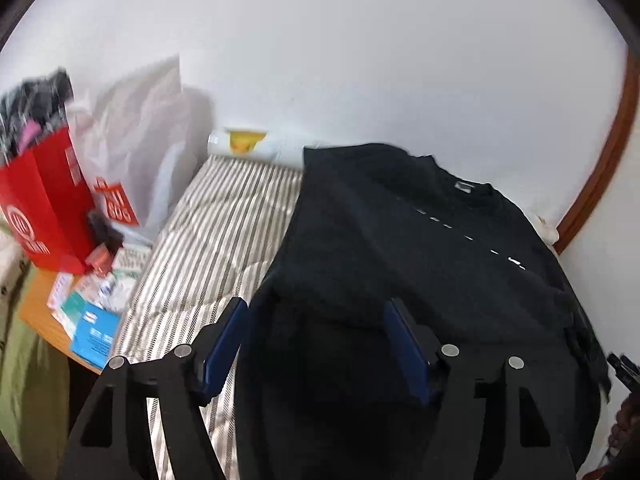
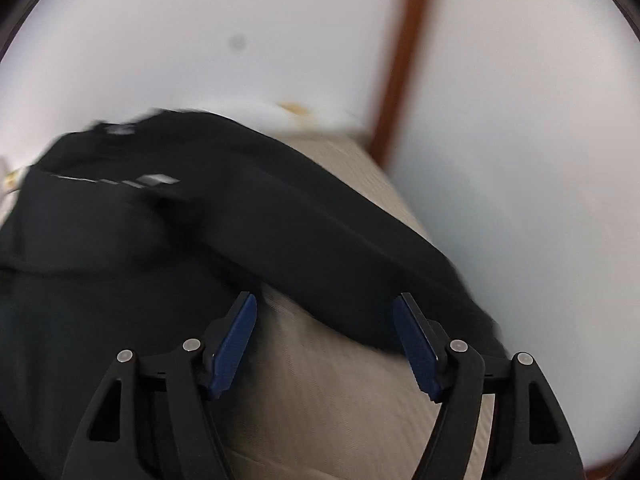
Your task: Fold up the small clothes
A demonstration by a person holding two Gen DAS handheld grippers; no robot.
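Note:
A black T-shirt with a line of small white marks across its chest lies spread on the striped bed cover, neck toward the white wall. My left gripper hovers over the shirt's near left part with its blue pads wide apart and nothing pinched between them. In the right wrist view the same black T-shirt is blurred, one sleeve running down to the right. My right gripper stands open above bare bed cover, its right pad close to the sleeve's edge.
At the left are a red paper bag stuffed with dark things, a white plastic bag, and several small boxes on a wooden side table. A brown wooden frame runs up the white wall behind the bed.

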